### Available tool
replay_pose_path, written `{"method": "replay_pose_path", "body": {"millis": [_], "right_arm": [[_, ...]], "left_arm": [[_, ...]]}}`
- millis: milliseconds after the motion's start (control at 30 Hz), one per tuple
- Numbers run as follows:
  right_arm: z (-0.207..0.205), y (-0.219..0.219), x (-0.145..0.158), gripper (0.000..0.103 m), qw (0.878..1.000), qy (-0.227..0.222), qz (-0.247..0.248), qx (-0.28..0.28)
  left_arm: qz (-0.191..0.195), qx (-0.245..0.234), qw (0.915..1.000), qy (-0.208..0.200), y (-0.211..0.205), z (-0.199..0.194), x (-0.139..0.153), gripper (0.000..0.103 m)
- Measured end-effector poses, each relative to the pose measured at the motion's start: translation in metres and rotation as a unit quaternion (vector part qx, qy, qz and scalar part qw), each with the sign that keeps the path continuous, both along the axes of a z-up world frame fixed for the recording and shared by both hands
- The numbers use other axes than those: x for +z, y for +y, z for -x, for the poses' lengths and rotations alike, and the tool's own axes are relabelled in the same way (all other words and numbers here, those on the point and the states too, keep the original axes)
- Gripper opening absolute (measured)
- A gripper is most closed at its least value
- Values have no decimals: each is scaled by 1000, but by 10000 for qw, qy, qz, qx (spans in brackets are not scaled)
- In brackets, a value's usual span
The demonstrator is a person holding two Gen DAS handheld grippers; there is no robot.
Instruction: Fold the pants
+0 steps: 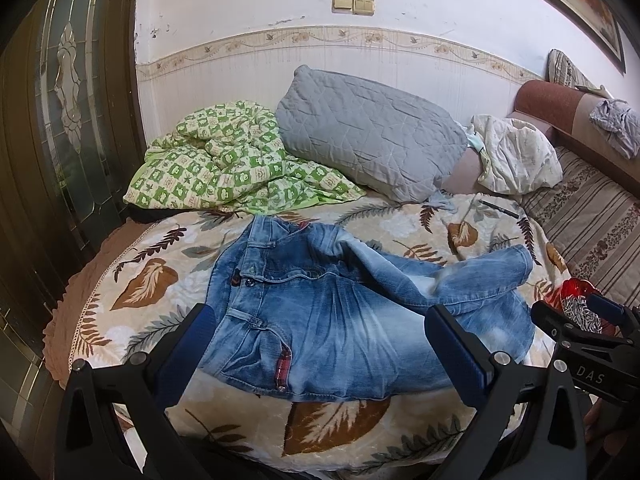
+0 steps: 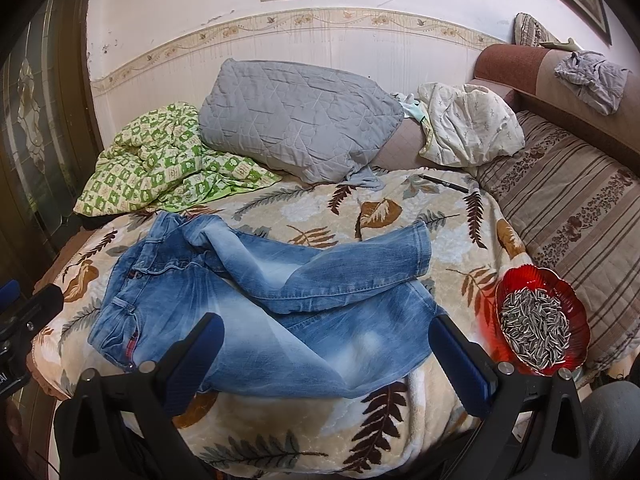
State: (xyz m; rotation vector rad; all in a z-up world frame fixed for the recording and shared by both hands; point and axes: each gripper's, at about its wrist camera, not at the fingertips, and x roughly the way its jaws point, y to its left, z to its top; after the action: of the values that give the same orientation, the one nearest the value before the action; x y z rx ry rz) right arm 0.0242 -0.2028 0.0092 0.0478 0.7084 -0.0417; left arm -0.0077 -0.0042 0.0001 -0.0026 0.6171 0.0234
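Note:
Faded blue jeans lie crumpled on a leaf-patterned blanket, waist to the left, one leg crossed over the other toward the right. My left gripper hovers open above the jeans' near edge, its blue-padded fingers spread wide with nothing between them. My right gripper is likewise open over the lower leg, holding nothing. The right gripper also shows at the right edge of the left wrist view, and the left gripper at the left edge of the right wrist view.
A red glass bowl of sunflower seeds sits at the blanket's right edge, close to the jeans' hem. Behind lie a green checked quilt, a grey pillow, a white pillow and a pen. A striped sofa is on the right.

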Motion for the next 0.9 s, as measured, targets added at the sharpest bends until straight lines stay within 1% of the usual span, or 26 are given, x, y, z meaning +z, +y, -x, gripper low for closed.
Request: {"method": "replay_pose_path", "body": {"millis": [633, 700, 800, 900], "right_arm": [[-1, -2, -2, 103, 10000, 8, -24, -3], [-1, -6, -5, 103, 9999, 5, -102, 70], [-5, -23, -13, 103, 9998, 148, -109, 118], [-6, -51, -22, 103, 9994, 283, -201, 39]], "left_arm": [[-30, -55, 10000, 40, -1, -2, -1, 103], [-12, -261, 9996, 108, -1, -7, -6, 103], [-1, -751, 9969, 231, -2, -20, -16, 103], [-60, -1338, 9900, 446, -7, -44, -27, 103]]}}
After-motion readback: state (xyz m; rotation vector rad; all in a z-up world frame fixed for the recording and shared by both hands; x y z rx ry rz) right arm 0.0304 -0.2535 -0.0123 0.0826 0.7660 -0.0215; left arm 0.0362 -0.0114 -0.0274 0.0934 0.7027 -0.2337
